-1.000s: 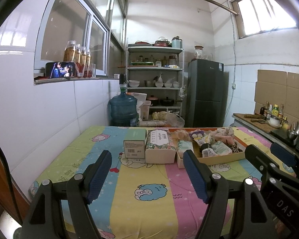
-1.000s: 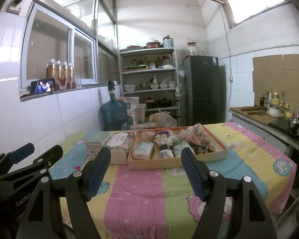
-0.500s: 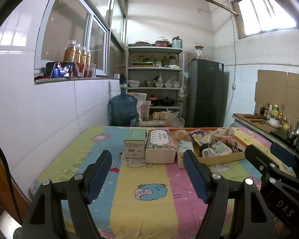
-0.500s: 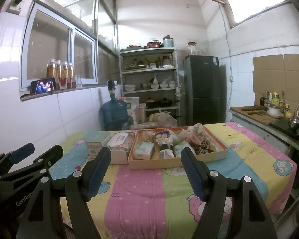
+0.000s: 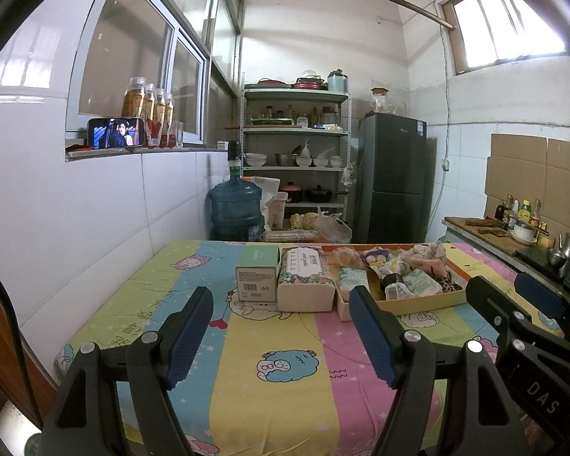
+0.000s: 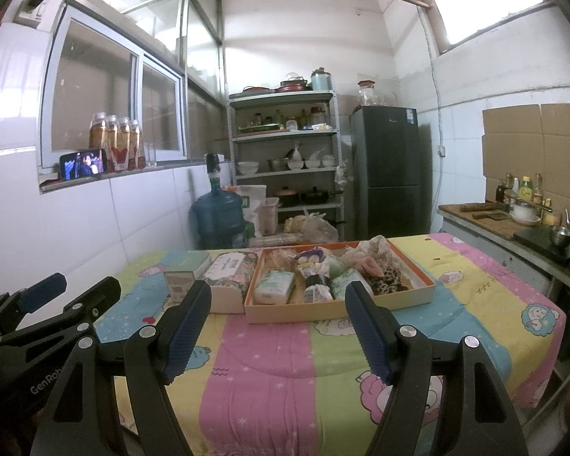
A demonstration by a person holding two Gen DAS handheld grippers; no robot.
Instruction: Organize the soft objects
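- Spreading under both tongs, the striped quilt (image 6: 285, 372) covers the table.
- Tray (image 6: 418, 292) of soft things lies ahead of the right gripper (image 6: 277, 326), whose jaws gape empty.
- Tissue pack (image 5: 304, 281) and box (image 5: 256, 279) sit ahead of the left gripper (image 5: 281, 334), also wide open, empty.

Matt cloth cover (image 6: 269, 372) — glossy wall tiles (image 5: 76, 205).

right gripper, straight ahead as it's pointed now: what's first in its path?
Probably the near wall of the shallow orange-rimmed tray. The right gripper is open and empty, angled slightly down over the striped bedspread. Depth is unclear, so it may touch the cloth just short of the tray.
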